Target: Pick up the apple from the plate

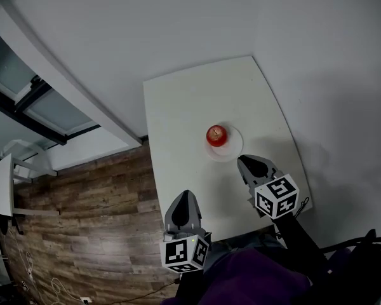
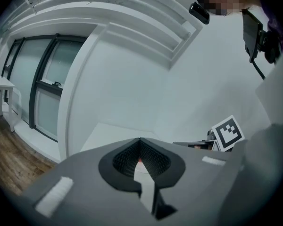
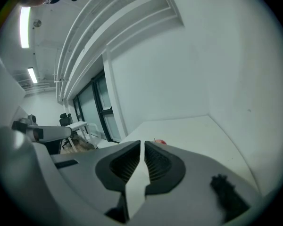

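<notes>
A red apple sits on a small white plate near the middle of a white table. My right gripper is shut and empty, its tips just short of the plate's near rim. My left gripper hovers over the table's near left part, shut with nothing in it, well short of the plate. In the right gripper view the apple peeks over the closed jaws of the right gripper. In the left gripper view a sliver of red apple shows behind the left gripper.
White walls close the table in at the back and right. A wooden floor lies to the left, with glass doors and a white stand beyond. The table's near edge runs just under both grippers.
</notes>
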The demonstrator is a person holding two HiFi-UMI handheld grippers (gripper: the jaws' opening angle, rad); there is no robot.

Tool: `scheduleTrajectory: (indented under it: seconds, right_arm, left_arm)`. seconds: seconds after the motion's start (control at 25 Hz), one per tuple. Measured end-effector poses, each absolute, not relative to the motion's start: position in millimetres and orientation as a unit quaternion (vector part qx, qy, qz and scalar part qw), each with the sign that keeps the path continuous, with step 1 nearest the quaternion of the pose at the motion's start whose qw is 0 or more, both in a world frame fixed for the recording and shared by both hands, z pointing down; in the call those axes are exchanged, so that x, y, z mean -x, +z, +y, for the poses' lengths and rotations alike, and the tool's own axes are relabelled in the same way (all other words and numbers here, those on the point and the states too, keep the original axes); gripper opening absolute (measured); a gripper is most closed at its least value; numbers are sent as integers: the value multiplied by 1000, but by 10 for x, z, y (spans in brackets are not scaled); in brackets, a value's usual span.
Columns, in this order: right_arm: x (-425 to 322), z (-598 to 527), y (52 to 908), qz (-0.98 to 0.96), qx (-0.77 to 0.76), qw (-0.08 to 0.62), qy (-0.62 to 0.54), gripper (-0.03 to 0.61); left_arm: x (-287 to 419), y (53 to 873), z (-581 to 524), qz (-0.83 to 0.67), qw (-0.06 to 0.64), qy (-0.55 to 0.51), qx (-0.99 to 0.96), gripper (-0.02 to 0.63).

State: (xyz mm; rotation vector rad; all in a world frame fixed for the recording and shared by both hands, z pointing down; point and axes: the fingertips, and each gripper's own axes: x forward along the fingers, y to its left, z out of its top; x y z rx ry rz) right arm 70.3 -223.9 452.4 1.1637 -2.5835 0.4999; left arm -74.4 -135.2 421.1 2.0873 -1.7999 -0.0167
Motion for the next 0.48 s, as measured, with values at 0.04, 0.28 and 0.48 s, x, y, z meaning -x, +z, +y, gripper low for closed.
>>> scheduleTrajectory:
  seconds: [0.04,0.28,0.48]
  right_arm:
    - [-705,-2289,4550,-892,-396,135,173,14]
    - [-662,-2565,4675,-901,-365,155,174,87]
    - [-569,-2728,4879,-900,-346,184,190,155]
  left_arm:
    - [748,4232,-1370,-643,194,-4,-741,6]
    - [794,4313,-1451,-651,203,9,-731,6]
    - [825,4343,-1516,-644,210,17,-736,6]
